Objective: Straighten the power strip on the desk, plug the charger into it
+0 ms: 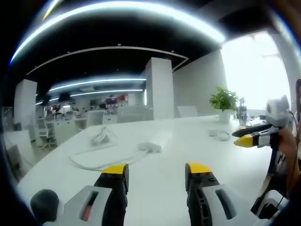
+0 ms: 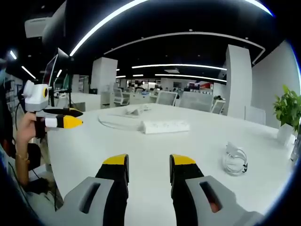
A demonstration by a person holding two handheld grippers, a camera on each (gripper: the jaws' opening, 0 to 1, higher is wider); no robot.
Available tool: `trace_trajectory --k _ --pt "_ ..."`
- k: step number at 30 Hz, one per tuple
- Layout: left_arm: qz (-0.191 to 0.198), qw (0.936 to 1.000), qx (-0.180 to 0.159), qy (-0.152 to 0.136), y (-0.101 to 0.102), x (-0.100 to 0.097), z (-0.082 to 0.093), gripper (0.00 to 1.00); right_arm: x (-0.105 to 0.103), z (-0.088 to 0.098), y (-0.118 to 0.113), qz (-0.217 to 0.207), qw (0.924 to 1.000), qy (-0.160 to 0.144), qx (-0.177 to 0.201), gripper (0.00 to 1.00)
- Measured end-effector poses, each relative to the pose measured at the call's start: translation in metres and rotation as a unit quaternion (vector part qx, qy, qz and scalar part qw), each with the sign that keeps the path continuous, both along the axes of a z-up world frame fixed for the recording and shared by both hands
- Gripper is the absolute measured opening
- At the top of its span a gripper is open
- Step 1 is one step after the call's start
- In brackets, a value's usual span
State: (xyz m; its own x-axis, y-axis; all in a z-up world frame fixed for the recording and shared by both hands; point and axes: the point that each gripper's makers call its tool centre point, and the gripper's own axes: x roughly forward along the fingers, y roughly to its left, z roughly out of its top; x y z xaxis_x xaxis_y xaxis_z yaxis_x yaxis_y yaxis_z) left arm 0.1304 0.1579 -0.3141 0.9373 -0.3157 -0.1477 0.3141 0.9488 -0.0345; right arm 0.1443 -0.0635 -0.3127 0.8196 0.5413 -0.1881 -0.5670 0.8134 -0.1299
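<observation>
A white power strip lies on the white desk, its cable looping off to one side. A white charger with coiled cable rests apart from the strip. My left gripper hovers above the desk short of the strip, open with nothing between its jaws. It also comes into the right gripper view as the left gripper, held by a hand. My right gripper is open and empty too, well short of strip and charger.
A small white cable bundle lies beyond the strip. A potted plant stands at the desk's far edge near the window. Office chairs and other desks stand behind. The person's hand is beside the desk edge.
</observation>
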Motion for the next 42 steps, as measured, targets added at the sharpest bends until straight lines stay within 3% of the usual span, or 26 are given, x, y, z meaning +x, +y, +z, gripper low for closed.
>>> trace_trajectory --k 13,24,30,42 --pt "-0.043 0.9990 0.002 0.008 -0.025 0.021 0.000 0.47 0.017 0.006 0.019 0.039 0.9989 0.007 -0.024 0.34" --pt "-0.081 0.9963 -0.006 0.029 -0.042 0.040 -0.003 0.45 0.051 0.015 0.017 0.038 0.9986 -0.010 -0.036 0.33" --pt "-0.087 0.9954 -0.015 0.036 -0.043 0.051 -0.004 0.43 0.069 0.015 0.018 0.046 0.9978 -0.016 -0.045 0.32" --pt "-0.085 0.9956 -0.002 0.039 -0.038 0.073 -0.008 0.42 0.091 0.012 0.017 0.048 0.9967 -0.017 -0.063 0.33"
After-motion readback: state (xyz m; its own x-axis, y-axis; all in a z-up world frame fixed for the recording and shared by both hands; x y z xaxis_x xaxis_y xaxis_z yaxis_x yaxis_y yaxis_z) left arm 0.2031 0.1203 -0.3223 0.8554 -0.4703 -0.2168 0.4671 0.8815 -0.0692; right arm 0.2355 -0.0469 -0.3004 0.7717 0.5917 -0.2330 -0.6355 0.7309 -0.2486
